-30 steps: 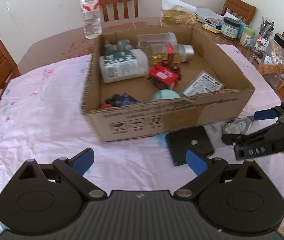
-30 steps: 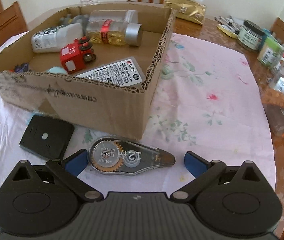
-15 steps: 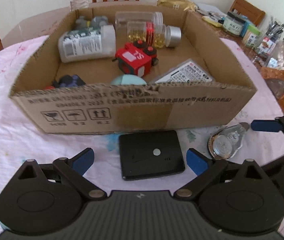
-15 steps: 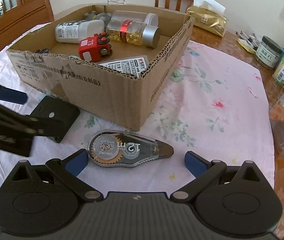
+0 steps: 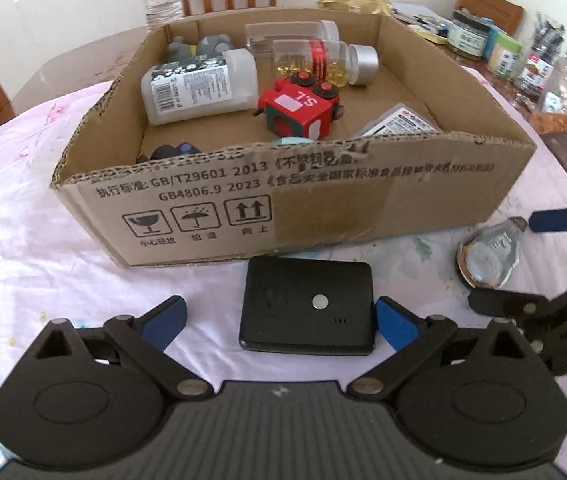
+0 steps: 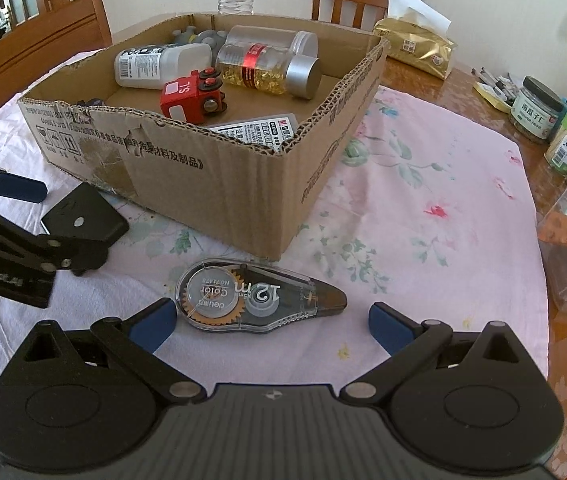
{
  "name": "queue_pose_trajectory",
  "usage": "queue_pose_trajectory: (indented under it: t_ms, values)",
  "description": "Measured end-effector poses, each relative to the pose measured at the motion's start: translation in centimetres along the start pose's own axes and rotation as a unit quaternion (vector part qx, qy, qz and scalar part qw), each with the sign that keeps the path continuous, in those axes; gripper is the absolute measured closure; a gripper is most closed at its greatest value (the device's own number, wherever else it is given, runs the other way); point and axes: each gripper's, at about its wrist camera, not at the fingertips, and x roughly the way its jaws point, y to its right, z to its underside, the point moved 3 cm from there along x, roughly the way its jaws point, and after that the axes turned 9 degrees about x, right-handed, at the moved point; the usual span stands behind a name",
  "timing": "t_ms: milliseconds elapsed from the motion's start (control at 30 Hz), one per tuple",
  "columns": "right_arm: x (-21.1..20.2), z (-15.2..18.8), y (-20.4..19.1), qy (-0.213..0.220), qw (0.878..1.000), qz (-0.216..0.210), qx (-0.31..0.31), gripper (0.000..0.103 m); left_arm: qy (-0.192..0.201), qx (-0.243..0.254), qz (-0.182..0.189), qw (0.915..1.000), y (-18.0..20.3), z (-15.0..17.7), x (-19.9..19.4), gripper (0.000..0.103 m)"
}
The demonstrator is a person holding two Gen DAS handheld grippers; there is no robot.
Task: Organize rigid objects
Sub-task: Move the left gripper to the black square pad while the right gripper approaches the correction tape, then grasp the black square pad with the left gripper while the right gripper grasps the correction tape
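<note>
Black flat device (image 5: pixel 308 306) and clear correction tape (image 6: pixel 257 296), flat beside cardboard box (image 5: pixel 323 208)

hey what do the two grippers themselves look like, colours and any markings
Both the left gripper and the right gripper are matte black plastic: a ribbed centre, two rounded lobes, silver pivot pins, and blue pads on the fingers. White lettering runs along each one's side. No cables or sleeves show.

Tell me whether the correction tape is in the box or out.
Out: the correction tape lies flat on the tablecloth, beside the cardboard box.
</note>
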Motion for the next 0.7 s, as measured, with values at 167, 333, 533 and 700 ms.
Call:
queue_pose_trajectory:
  t_ms: [167, 333, 533, 700]
  values:
    - [-0.1, 0.2, -0.2, 0.007, 1.000, 0.008, 0.011, 0.000, 0.009, 0.032, 0.024, 0.9991, 0.8, -0.7, -0.2, 0.021]
    - [-0.2, 0.4, -0.3, 0.011, 1.000, 0.015, 0.021, 0.000, 0.012, 0.046, 0.035, 0.9983, 1.4, -1.2, -0.2, 0.034]
    - [0.1, -0.1, -0.8, 0.004, 1.000, 0.016, 0.024, 0.000, 0.004, 0.038, 0.030, 0.9988, 0.0, -0.3, -0.5, 0.034]
    - [0.7, -0.7, -1.2, 0.008, 1.000, 0.004, 0.008, 0.000, 0.001, 0.027, 0.023, 0.9994, -1.3, 0.6, -1.1, 0.034]
